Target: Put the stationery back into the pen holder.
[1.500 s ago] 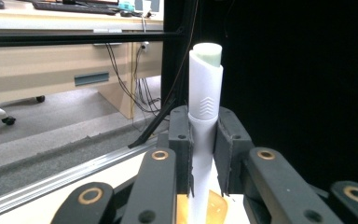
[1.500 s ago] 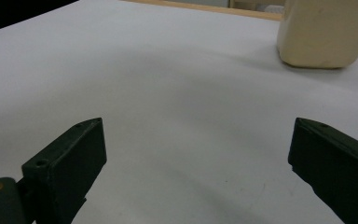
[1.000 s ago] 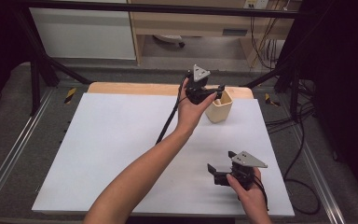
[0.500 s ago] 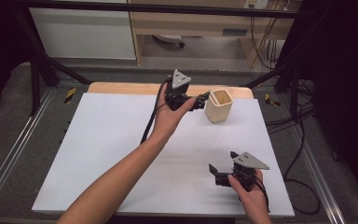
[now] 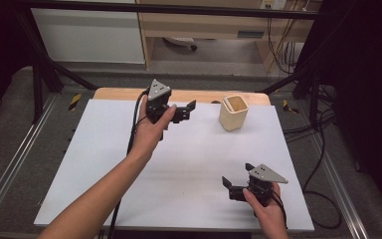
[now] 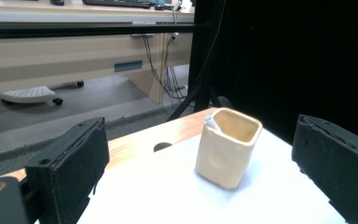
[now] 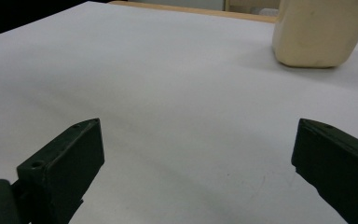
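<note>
A cream square cup stands upright at the back right of the white sheet. My left gripper is held above the sheet to the cup's left, open and empty, its jaws pointing toward the cup. In the left gripper view the cup stands between and beyond the two black fingers, with a small pale tip showing inside its rim. Near the front right, my right gripper is open and empty just above the sheet. In the right gripper view the cup stands far off.
A wooden table edge runs behind the sheet, with a round hole in it near the cup. Black frame posts and loose cables lie off the table's right side. The left gripper's cable trails along the forearm.
My left gripper has drawn back to the left, from right at the cup to well clear of it. The right gripper has barely moved.
</note>
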`<state>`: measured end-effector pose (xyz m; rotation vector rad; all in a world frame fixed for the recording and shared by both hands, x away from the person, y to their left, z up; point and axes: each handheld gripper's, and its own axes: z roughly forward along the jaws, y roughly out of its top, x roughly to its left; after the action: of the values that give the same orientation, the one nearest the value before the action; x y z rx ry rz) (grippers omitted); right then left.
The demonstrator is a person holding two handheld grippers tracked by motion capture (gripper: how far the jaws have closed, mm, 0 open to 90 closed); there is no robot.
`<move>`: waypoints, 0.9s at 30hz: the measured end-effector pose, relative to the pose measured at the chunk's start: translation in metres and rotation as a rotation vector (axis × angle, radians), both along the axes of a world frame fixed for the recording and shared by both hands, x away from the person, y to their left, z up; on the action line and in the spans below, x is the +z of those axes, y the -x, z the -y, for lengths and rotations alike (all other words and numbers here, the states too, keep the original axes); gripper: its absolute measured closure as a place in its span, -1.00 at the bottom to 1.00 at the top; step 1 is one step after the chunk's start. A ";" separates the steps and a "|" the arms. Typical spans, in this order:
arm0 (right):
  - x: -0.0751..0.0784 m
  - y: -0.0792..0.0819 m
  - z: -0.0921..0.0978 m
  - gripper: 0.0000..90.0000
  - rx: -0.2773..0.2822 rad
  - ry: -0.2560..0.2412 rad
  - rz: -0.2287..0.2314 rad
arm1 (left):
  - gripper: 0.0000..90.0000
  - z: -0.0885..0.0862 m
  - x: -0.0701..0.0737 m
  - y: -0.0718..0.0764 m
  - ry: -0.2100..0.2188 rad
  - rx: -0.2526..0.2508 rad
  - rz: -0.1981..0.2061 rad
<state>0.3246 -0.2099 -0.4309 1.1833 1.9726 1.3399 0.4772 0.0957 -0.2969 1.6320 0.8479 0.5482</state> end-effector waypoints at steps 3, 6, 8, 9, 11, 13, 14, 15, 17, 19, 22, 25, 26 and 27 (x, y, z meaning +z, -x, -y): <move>0.000 0.000 0.000 -0.94 0.005 0.004 0.000 | -0.91 -0.010 0.000 0.005 0.000 0.008 0.007; 0.001 0.001 0.000 -0.94 0.003 0.004 0.002 | -0.91 -0.021 -0.001 0.011 0.003 0.015 0.002; 0.002 0.001 0.001 -0.94 0.003 0.005 0.005 | -0.92 -0.028 -0.004 0.016 0.003 0.021 -0.001; 0.002 0.001 0.001 -0.94 0.001 0.004 0.003 | -0.92 -0.031 -0.005 0.018 0.002 0.024 -0.005; 0.002 0.001 0.002 -0.94 -0.002 0.004 0.003 | -0.92 -0.038 -0.008 0.022 0.006 0.032 -0.007; 0.002 0.001 0.003 -0.94 -0.002 0.004 0.010 | -0.92 -0.044 -0.012 0.027 0.008 0.038 -0.017; 0.003 0.002 0.004 -0.94 -0.002 0.008 0.011 | -0.92 -0.047 -0.014 0.029 0.007 0.039 -0.021; 0.003 0.002 0.004 -0.94 -0.001 0.008 0.010 | -0.92 -0.050 -0.016 0.032 0.008 0.039 -0.026; 0.003 0.002 0.005 -0.94 -0.002 0.008 0.010 | -0.92 -0.058 -0.021 0.038 0.012 0.041 -0.028; 0.002 0.001 0.005 -0.94 -0.004 0.006 0.008 | -0.92 -0.066 -0.024 0.044 0.022 0.048 -0.031; 0.002 0.000 0.006 -0.94 -0.003 0.008 0.006 | -0.92 -0.078 -0.027 0.053 0.037 0.059 -0.030; 0.002 0.000 0.006 -0.94 -0.002 0.010 0.004 | -0.91 -0.091 -0.033 0.065 0.038 0.071 -0.028; 0.002 0.000 0.007 -0.94 0.000 0.013 0.003 | -0.91 -0.096 -0.036 0.070 0.027 0.083 -0.024; 0.002 0.000 0.008 -0.94 0.000 0.015 0.004 | -0.91 -0.099 -0.040 0.076 0.007 0.095 -0.016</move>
<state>0.3244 -0.2178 -0.4284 1.1729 1.9762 1.3235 0.4016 0.1950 -0.3373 1.5978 0.9420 0.5987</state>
